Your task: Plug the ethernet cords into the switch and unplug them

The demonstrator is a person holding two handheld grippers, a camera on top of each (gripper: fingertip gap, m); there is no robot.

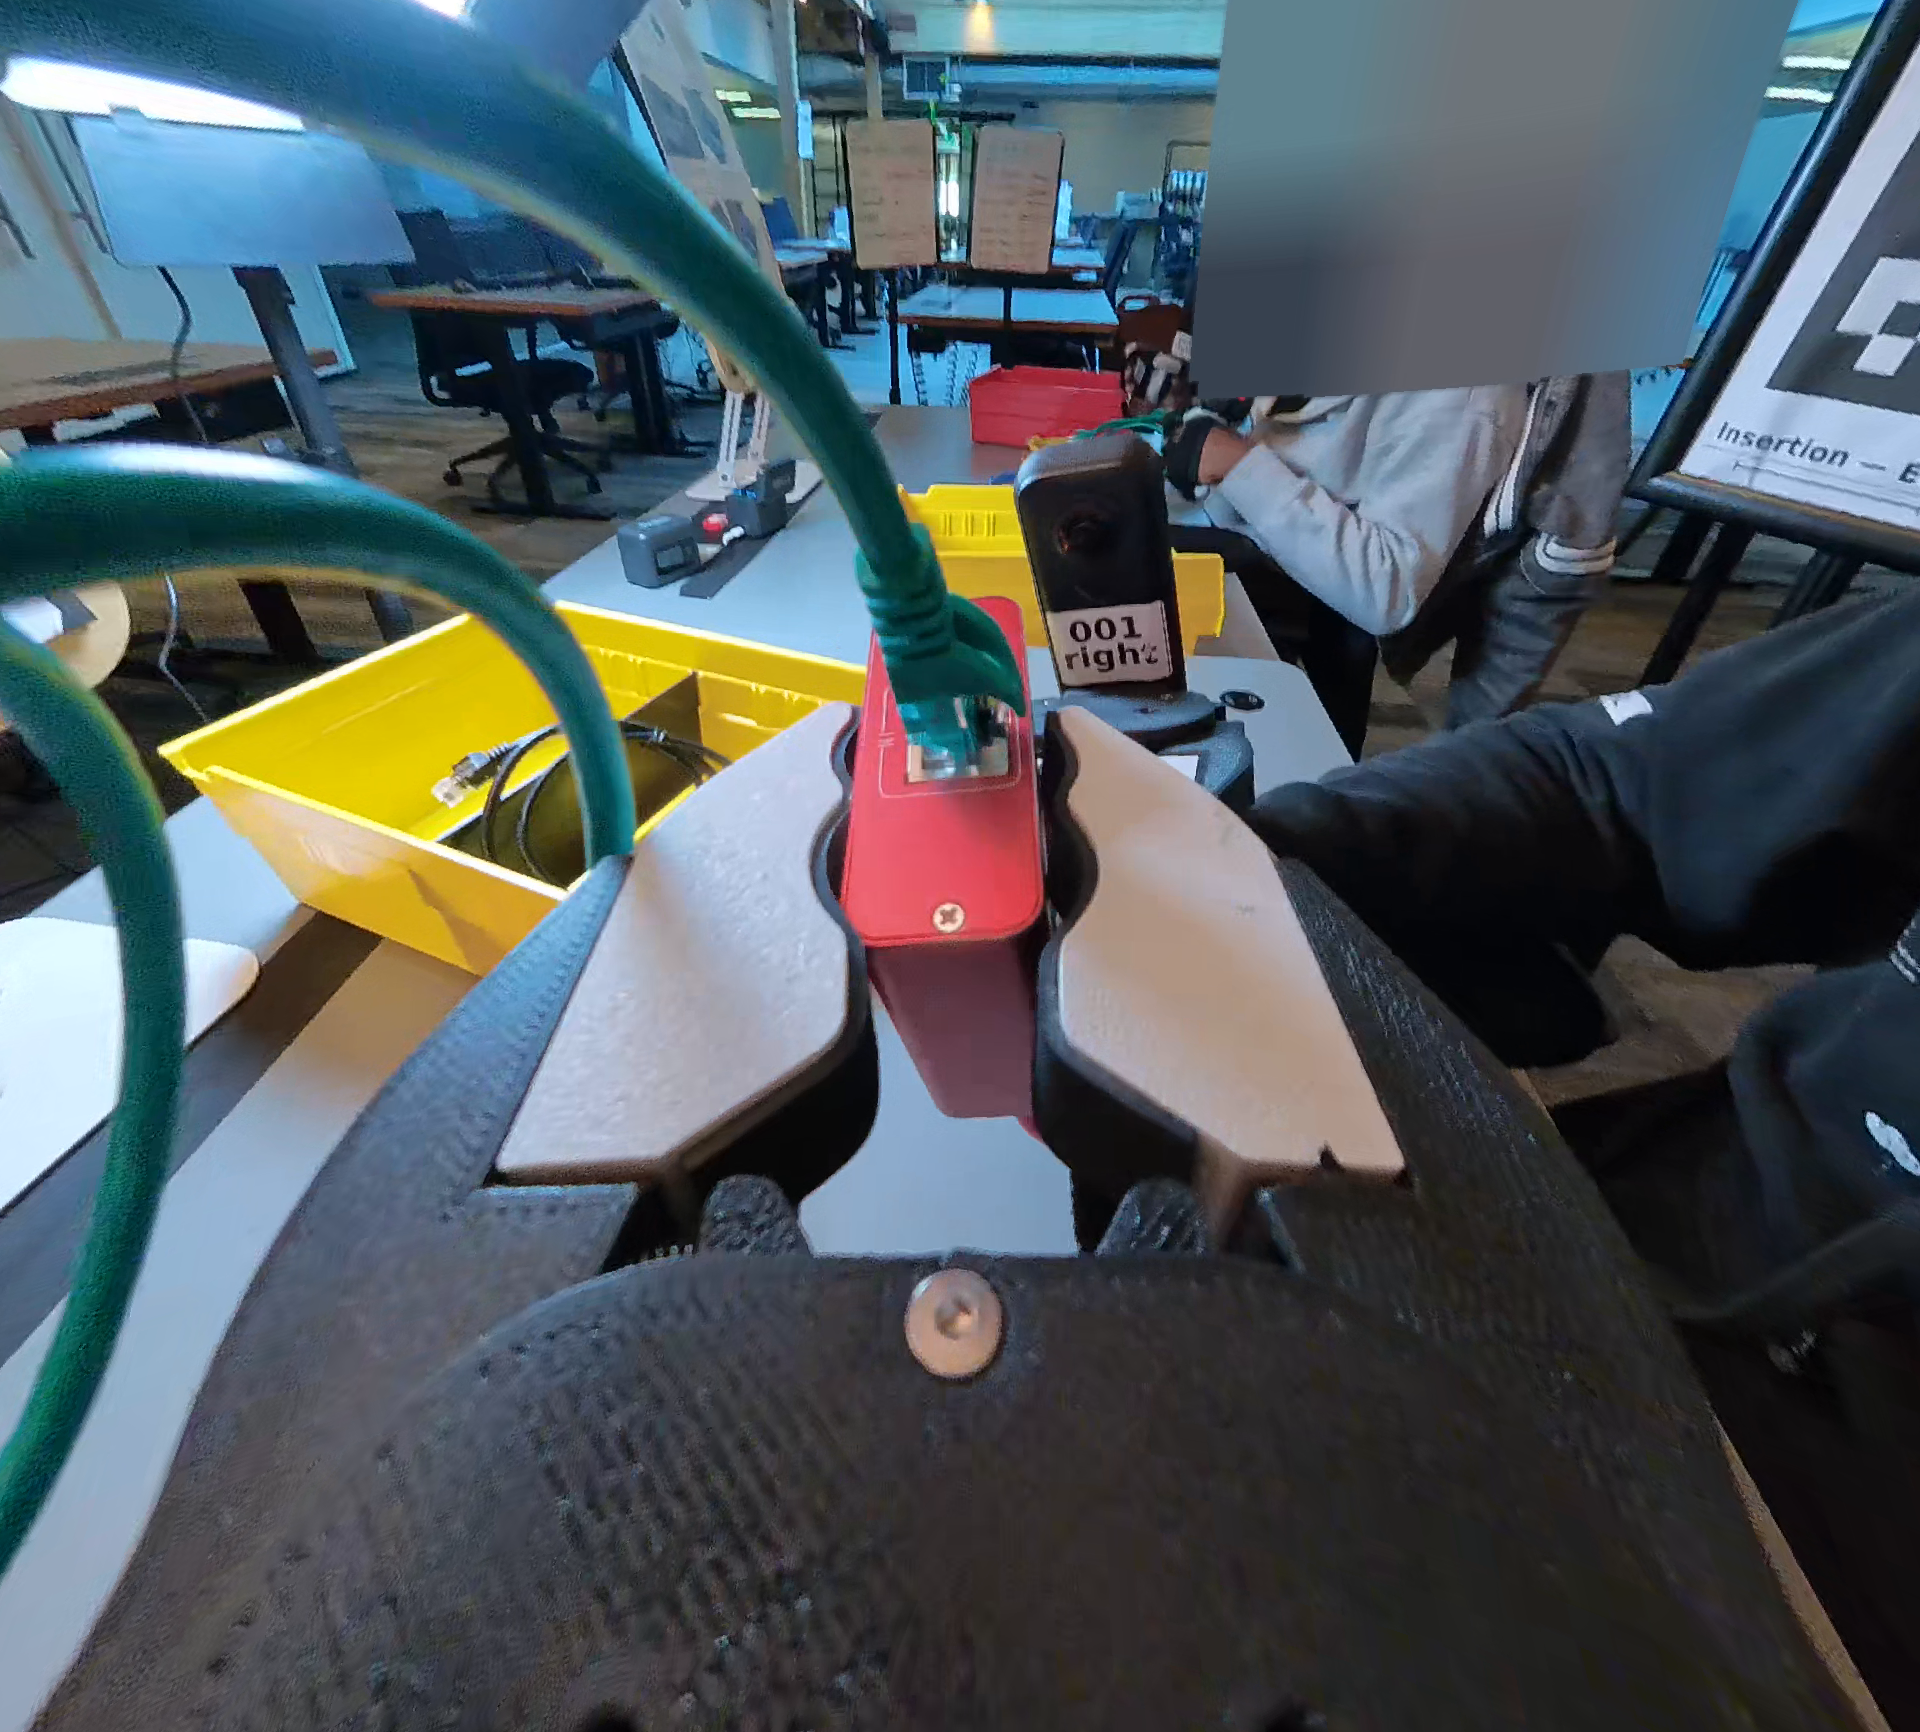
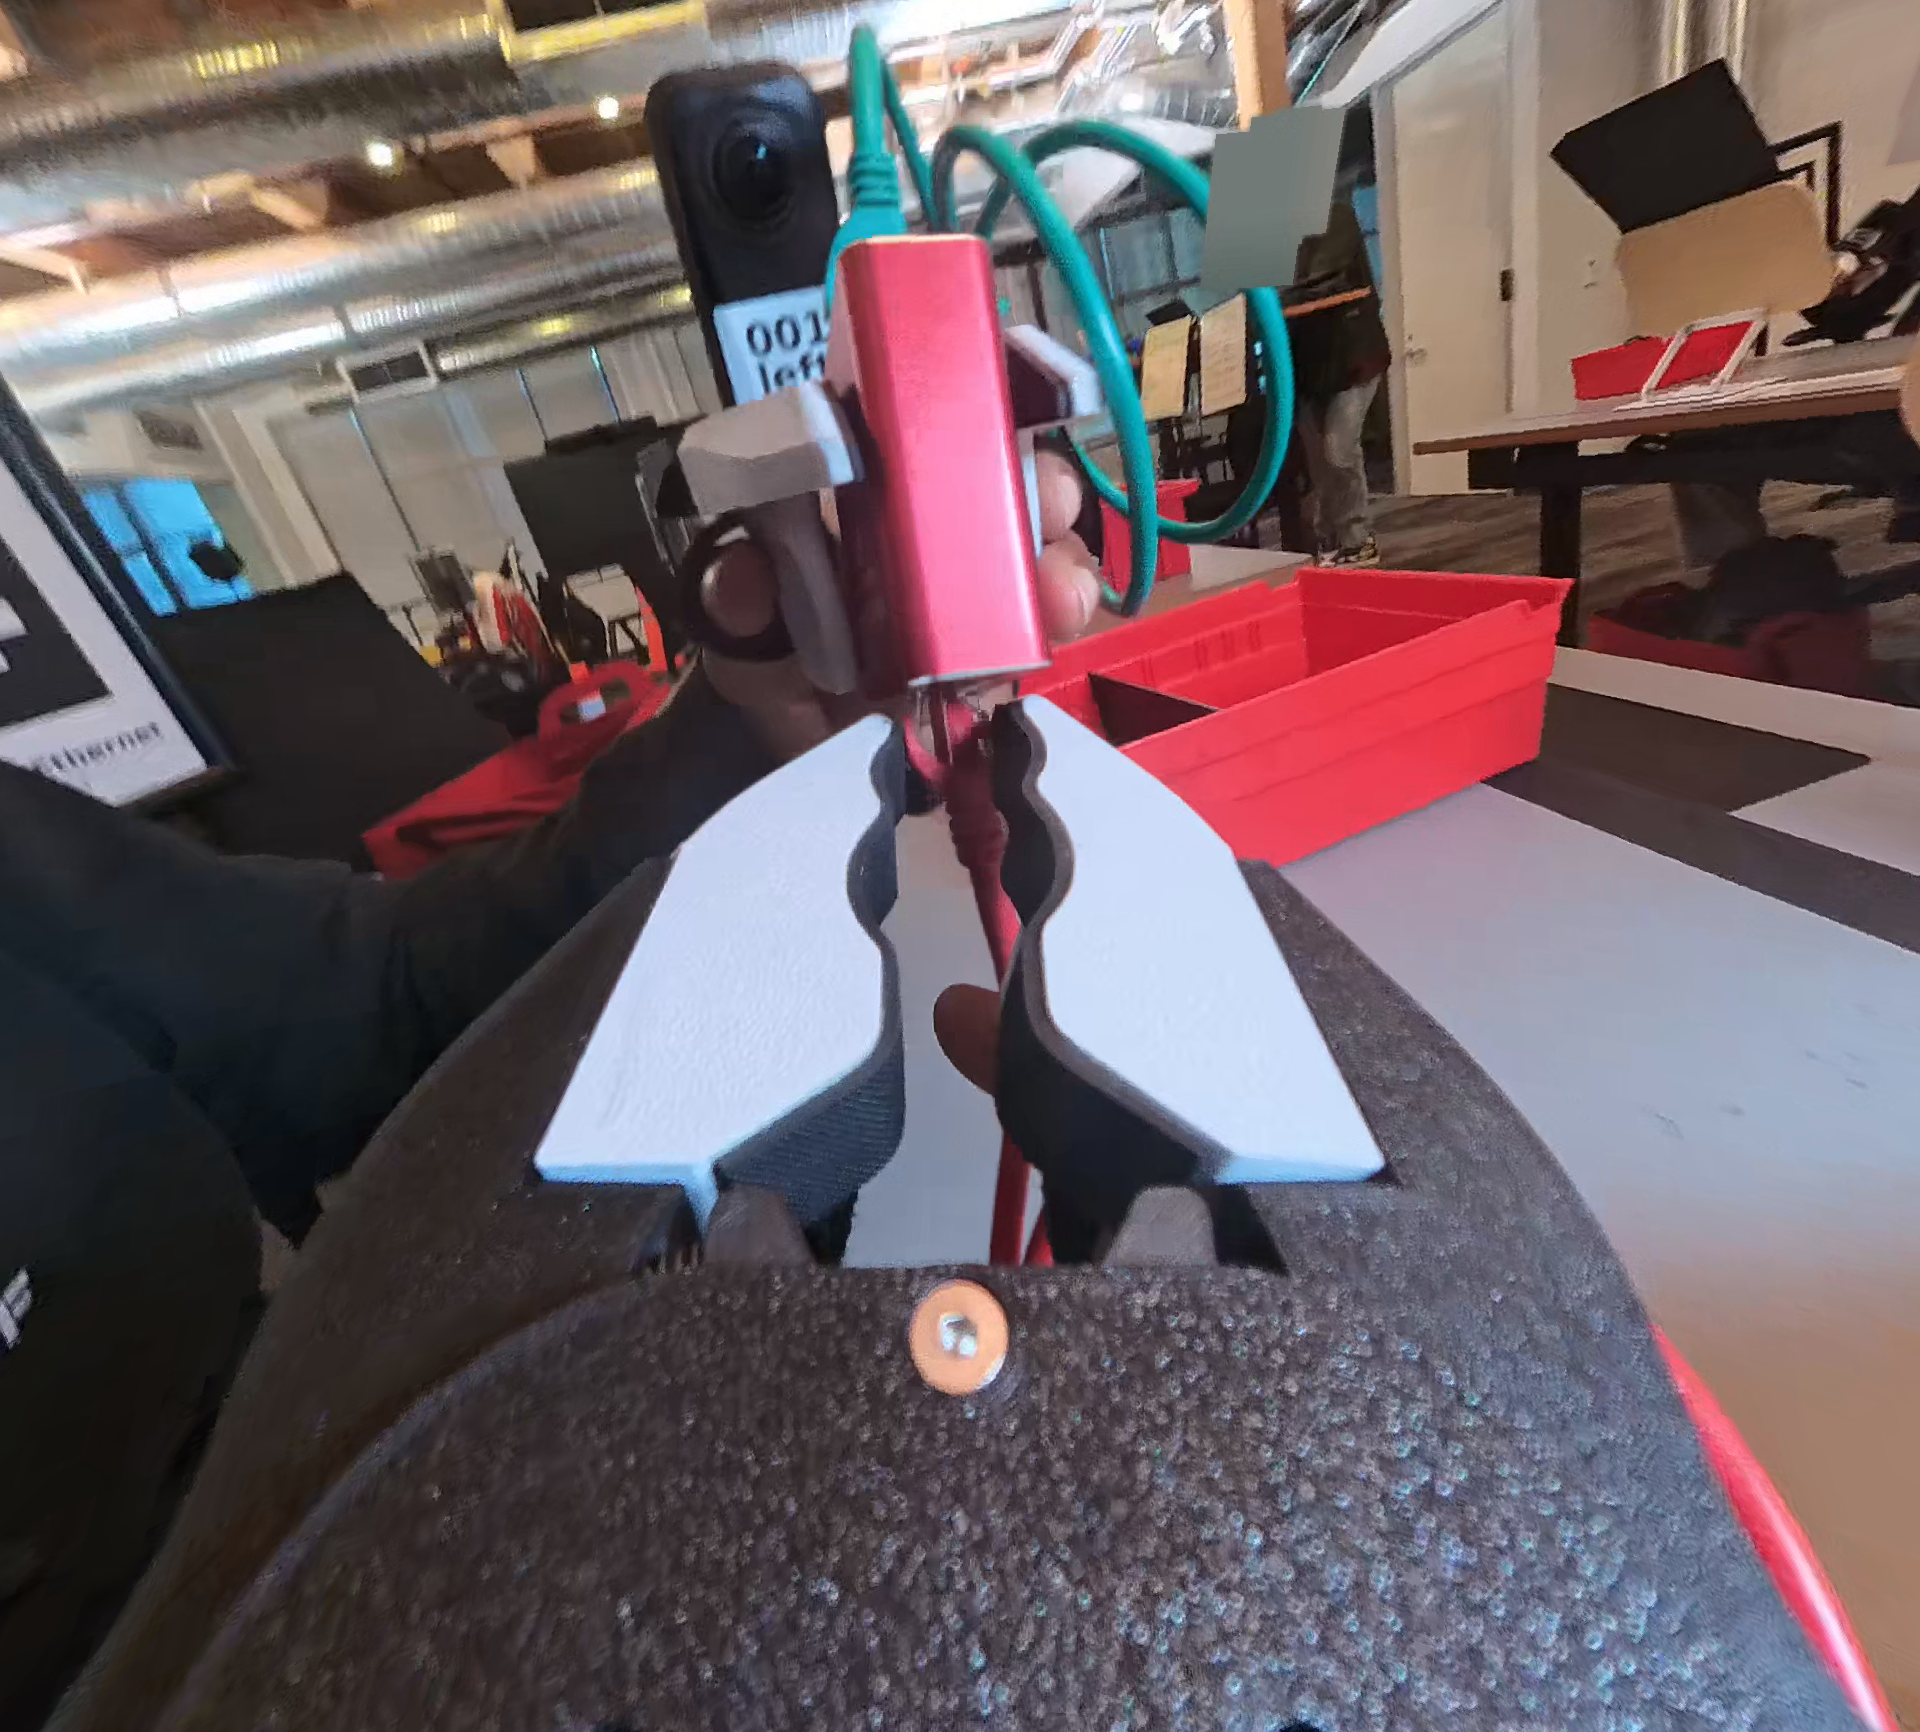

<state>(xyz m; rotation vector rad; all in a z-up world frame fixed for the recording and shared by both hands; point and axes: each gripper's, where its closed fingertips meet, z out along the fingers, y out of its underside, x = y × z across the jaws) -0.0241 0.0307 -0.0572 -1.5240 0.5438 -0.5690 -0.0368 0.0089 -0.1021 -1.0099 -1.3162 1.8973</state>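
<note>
Daylight through a glass roof fills the left wrist view, which alone shows the switch's [image 1: 940,861] port face: a green ethernet cord [image 1: 582,228] is seated in a metal-rimmed socket there and loops away to the left. Behind sits a yellow bin [image 1: 343,778] with a black cable [image 1: 540,778] coiled in it. The left gripper [image 1: 945,841] is clamped on the red switch, one finger pressing each side.

Only the right wrist view shows the opposite end of the switch, where a red ethernet cord [image 2: 987,861] meets the underside; whether its plug is fully seated I cannot tell. The right gripper [image 2: 948,737] is pinched narrowly around that plug, just below the switch. A red bin [image 2: 1351,695] rests on the table [image 2: 1558,1059] beyond.
</note>
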